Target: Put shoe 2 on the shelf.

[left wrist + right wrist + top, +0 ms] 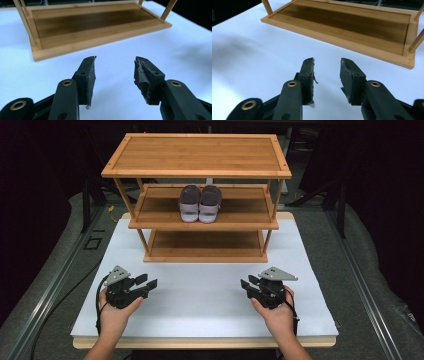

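We look down on a white table (200,295) where two hands rest at the near edge, each holding a black two-jaw gripper. The left gripper (148,283) sits at the near left, its jaws aimed right and slightly away, toward the foot of a wooden shoe rack (197,155). Seen along its own length, the left gripper (115,72) has its jaws standing wide apart, with only bare white tabletop between the worn pads. The right gripper (246,285) sits at the near right, well apart from the other, pointing left and slightly away. Along its own length, the right gripper (327,72) also has parted jaws, a little narrower than the left's, and nothing is between them.

The three-tier shoe rack stands at the far middle of the table, its long axis running left to right. A pair of grey shoes (200,202) sits side by side and touching on the middle shelf (240,212), left of that shelf's centre. Their long axes run near to far, with the pale heels facing us and the toes pointing away. The bottom shelf (95,22) lies just beyond both sets of jaws, its dark boards framed by a lighter rim.
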Demonstrator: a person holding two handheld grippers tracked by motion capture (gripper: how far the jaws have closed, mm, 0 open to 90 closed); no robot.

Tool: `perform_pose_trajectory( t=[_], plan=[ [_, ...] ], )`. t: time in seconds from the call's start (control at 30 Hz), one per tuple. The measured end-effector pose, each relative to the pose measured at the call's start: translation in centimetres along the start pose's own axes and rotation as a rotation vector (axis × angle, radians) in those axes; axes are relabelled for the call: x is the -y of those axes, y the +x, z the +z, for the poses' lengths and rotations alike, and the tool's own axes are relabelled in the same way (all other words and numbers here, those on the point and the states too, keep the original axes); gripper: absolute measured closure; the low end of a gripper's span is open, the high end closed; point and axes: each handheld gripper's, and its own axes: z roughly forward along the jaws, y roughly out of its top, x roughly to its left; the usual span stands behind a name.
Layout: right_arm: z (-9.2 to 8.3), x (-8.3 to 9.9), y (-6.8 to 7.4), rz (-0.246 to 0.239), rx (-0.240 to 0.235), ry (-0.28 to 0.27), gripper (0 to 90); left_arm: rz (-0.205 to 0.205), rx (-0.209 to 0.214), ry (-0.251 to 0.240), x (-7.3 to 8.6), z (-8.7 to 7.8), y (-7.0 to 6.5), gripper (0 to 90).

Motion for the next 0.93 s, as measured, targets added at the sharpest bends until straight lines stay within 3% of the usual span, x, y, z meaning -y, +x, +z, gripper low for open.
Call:
perform_pose_trajectory(
  t=[0.17, 0.23, 0.37, 0.67, 0.93],
  plan=[
    [0.8, 1.4, -0.3, -0.002, 0.000, 0.001, 62.6, -0.002, -0.001, 0.027, 1.8, 1.0, 0.5, 49.9],
    [1.2, 2.0, -0.4, -0.013, 0.017, 0.025, 62.6, 0.010, -0.006, 0.054, 2.4, 1.2, 0.6, 49.8],
    [2.1, 3.2, -0.6, -0.013, 0.000, 0.053, 62.1, 0.015, -0.001, 0.067, 3.1, 1.5, 0.8, 49.6],
    [3.7, 4.2, -0.7, 0.007, -0.020, 0.098, 59.8, 0.065, 0.003, 0.122, 4.0, 3.0, 0.6, 46.8],
    [3.9, 4.3, -0.6, -0.015, -0.014, 0.099, 50.2, 0.054, 0.018, 0.140, 4.1, 3.2, 0.5, 45.6]
  ],
)
